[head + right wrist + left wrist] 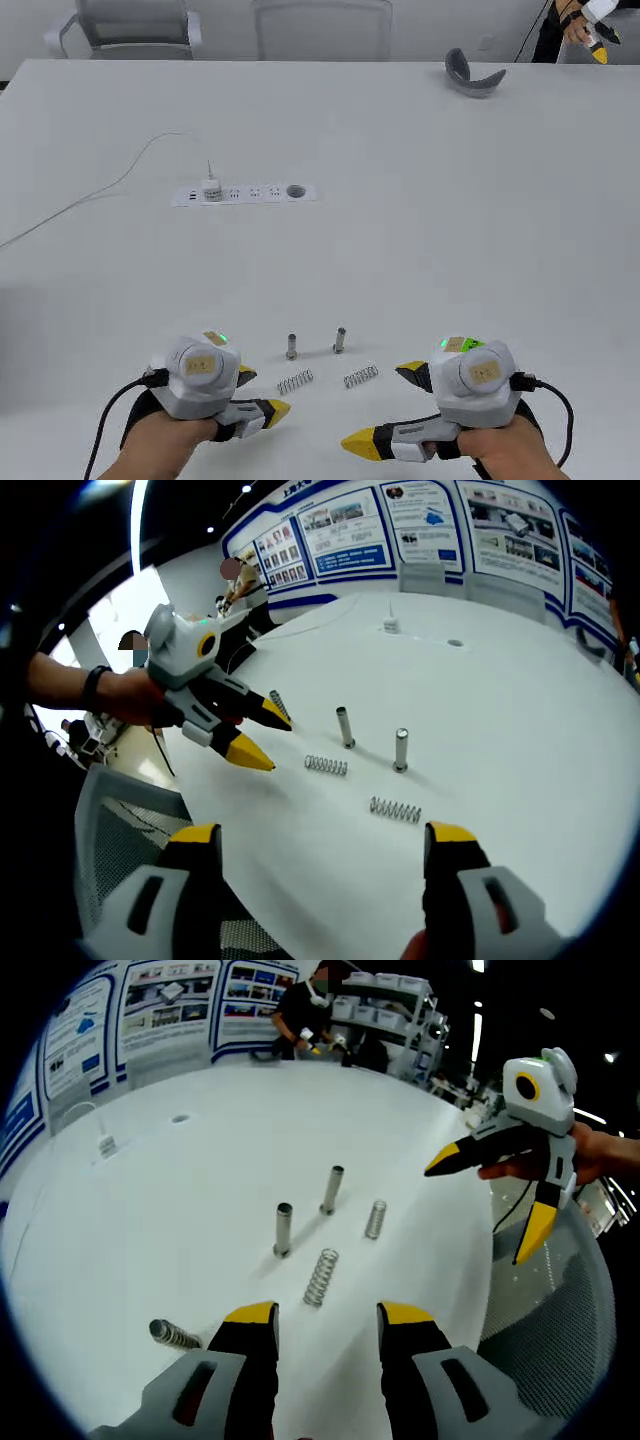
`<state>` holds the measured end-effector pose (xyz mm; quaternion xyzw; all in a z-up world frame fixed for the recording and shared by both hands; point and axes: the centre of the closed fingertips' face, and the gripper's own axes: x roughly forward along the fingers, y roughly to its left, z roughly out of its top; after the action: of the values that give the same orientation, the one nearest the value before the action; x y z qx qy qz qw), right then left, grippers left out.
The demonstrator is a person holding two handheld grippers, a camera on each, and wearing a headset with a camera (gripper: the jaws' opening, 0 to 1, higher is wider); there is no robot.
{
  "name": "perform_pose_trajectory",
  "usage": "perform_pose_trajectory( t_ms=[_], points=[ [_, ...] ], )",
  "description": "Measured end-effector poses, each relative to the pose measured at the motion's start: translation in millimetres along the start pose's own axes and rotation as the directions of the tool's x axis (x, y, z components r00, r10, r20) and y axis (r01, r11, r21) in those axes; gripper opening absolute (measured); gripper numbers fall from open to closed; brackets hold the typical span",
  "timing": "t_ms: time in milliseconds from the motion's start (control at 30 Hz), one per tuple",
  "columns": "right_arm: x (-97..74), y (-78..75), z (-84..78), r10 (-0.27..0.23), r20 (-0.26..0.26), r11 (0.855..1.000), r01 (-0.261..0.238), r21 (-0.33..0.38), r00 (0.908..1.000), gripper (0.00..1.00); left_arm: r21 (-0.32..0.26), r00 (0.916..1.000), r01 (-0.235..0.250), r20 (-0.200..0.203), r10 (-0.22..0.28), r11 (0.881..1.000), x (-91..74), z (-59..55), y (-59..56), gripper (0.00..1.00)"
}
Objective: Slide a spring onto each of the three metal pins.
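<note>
Two short metal pins stand upright on the white table: one (291, 346) (284, 1230) (345, 728) and one (340, 340) (332, 1190) (401, 750). A loose spring lies flat in front of each: one (295, 381) (321, 1277) (326, 766) and one (361, 376) (376, 1219) (396, 809). A third coiled piece (172, 1334) (278, 704) lies beside my left gripper; I cannot tell whether a pin is inside it. My left gripper (262, 392) (327, 1312) (268, 742) is open, just left of the springs. My right gripper (385, 408) (487, 1210) (325, 832) is open wide, just right of them. Both are empty.
A white power strip (245, 193) with a plug (211, 188) and cable (100, 195) lies mid-table. A grey curved object (473, 72) rests at the far right. Chairs (135, 25) stand behind the table, and another person (585, 20) is at the top right. The table's near edge is just below my hands.
</note>
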<state>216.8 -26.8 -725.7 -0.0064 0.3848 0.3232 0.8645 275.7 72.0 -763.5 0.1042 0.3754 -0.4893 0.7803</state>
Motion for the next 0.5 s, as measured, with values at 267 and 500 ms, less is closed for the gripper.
perform_pose_trajectory(
  t_ms=[267, 500],
  points=[
    [-1.0, 1.5, -3.0, 0.003, -0.007, 1.000, -0.003, 0.005, 1.0000, 0.84, -0.016, 0.9999, -0.001, -0.011, 0.001, 1.000, 12.0, -1.0, 0.0, 0.34],
    [-3.3, 0.1, -4.7, 0.004, -0.007, 1.000, -0.004, 0.015, 1.0000, 0.83, -0.051, 0.9999, -0.016, -0.006, 0.016, 0.999, 21.6, -1.8, 4.5, 0.23]
  ],
)
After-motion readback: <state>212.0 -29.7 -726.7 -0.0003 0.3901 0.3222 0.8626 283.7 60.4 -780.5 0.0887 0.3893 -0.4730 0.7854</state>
